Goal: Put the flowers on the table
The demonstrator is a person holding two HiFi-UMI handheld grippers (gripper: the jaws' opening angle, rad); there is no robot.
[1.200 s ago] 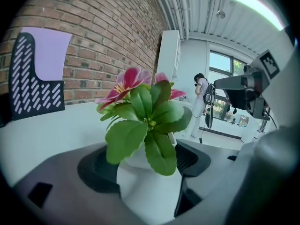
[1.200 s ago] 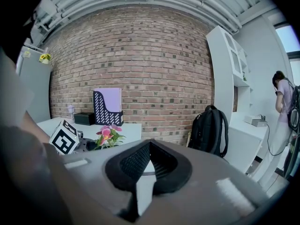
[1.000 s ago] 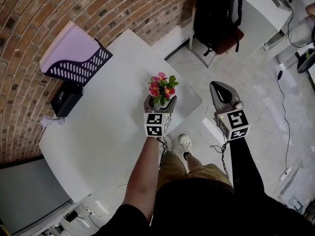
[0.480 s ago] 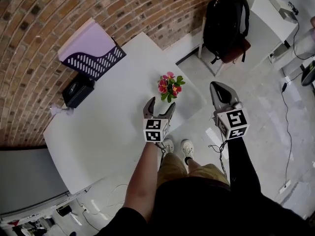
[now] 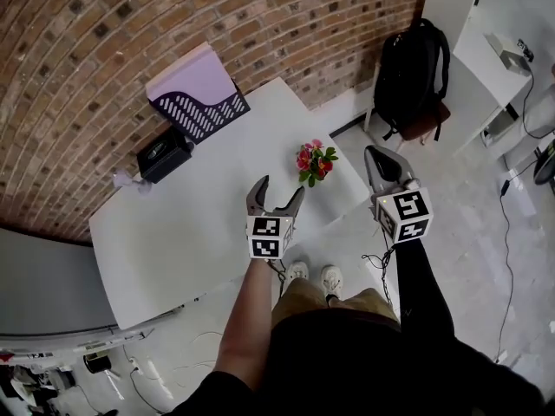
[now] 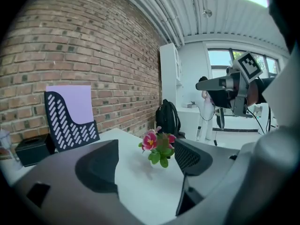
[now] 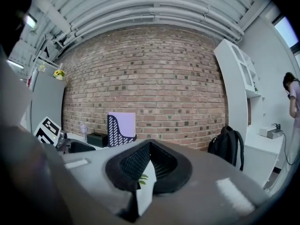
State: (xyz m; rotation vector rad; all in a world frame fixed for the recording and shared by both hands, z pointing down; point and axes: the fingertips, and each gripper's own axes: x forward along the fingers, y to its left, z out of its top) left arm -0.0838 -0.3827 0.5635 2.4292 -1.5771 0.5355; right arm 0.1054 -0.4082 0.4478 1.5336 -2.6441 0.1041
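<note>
Over the near part of the table [image 5: 191,224] the left gripper [image 5: 279,194] hangs with its jaws wide apart and nothing between them. Its own view shows only bare tabletop in the gap. The flowers [image 5: 316,160] stand straight ahead along the line of those jaws, just past the tips and clear of both fingers [image 6: 98,165]. They are upright near the table's right-hand corner, so their long axis is vertical and crosses the jaws' line. Set down and let go as they are, they look already placed, and a straight pull back along the same line should keep the fingers off the leaves. Further right the right gripper [image 5: 375,154] points the same way with its jaws pressed together and seemingly nothing held, only a sliver of light and leaf showing in the slit. It sits beside the flowers but further from them than the left one — the left stays the hand to watch
</note>
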